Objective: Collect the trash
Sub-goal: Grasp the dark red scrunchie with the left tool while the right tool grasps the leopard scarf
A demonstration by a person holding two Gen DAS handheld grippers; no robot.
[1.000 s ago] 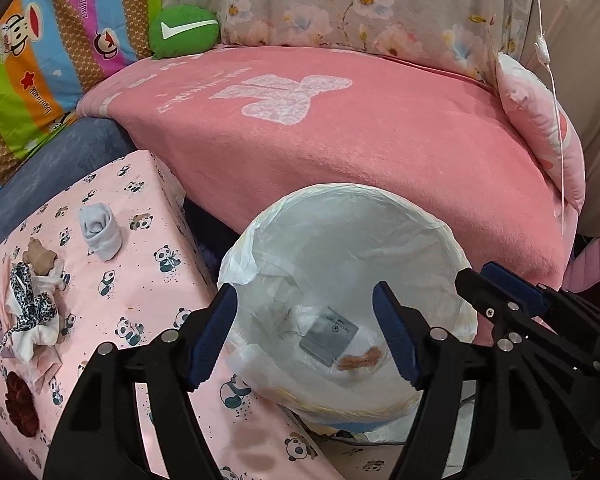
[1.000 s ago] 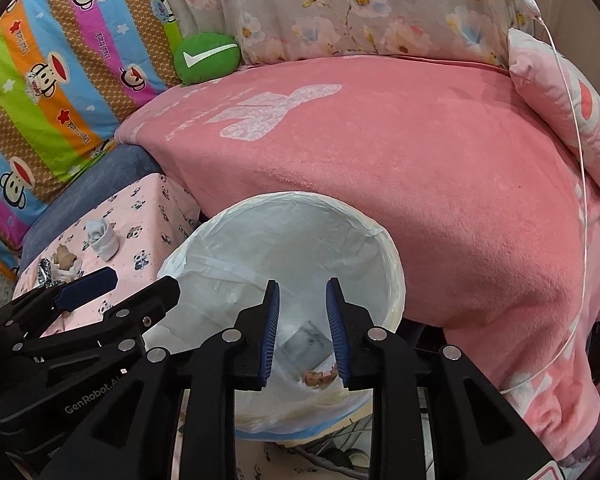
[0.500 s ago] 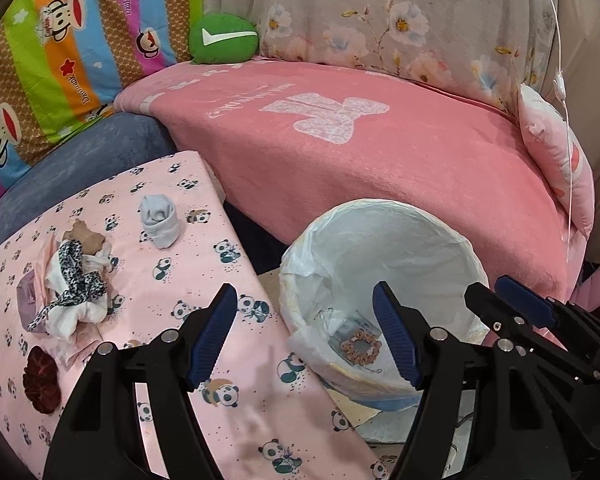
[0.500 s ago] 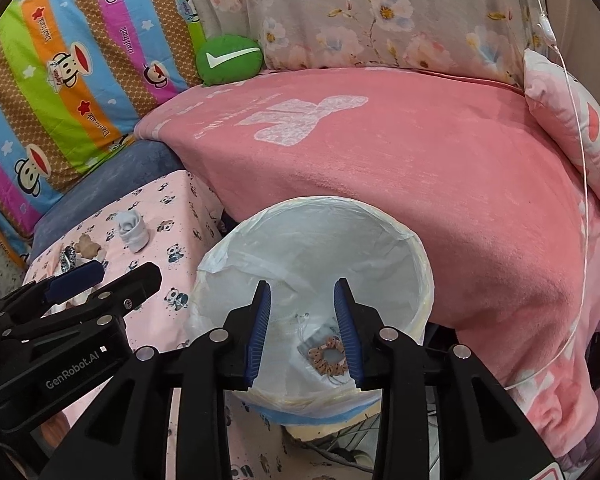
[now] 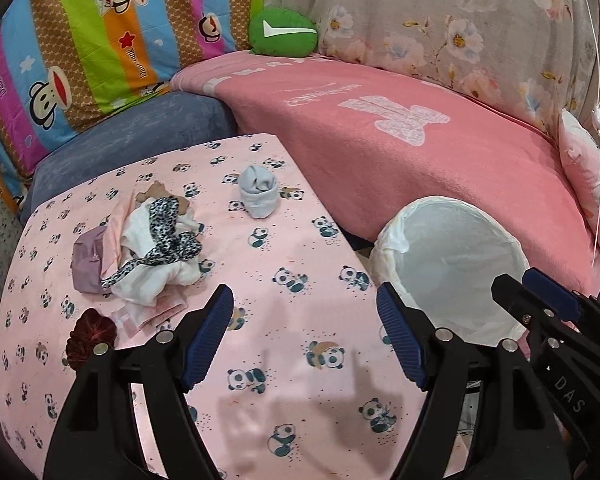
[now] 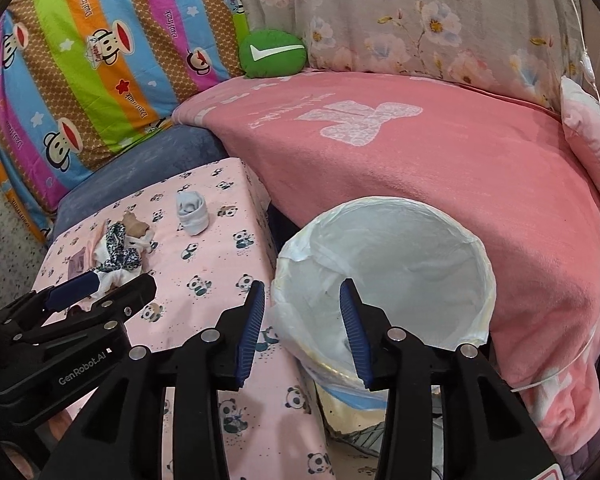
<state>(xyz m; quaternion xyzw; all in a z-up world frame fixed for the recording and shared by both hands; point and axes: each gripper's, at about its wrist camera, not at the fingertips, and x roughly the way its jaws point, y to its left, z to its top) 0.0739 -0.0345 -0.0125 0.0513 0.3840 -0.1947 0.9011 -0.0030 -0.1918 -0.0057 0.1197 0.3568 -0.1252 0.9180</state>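
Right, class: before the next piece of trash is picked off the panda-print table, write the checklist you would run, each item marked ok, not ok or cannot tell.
1. Left gripper open and holding nothing: ok.
2. Right gripper open and holding nothing: ok.
3. Trash on the panda-print table in view: ok; rolled grey sock, cloth pile and dark red scrunchie lie apart.
4. Bin lined and its mouth unobstructed: ok.
5. Bare table between left gripper and pile: ok.
6. How full the bin is: cannot tell.
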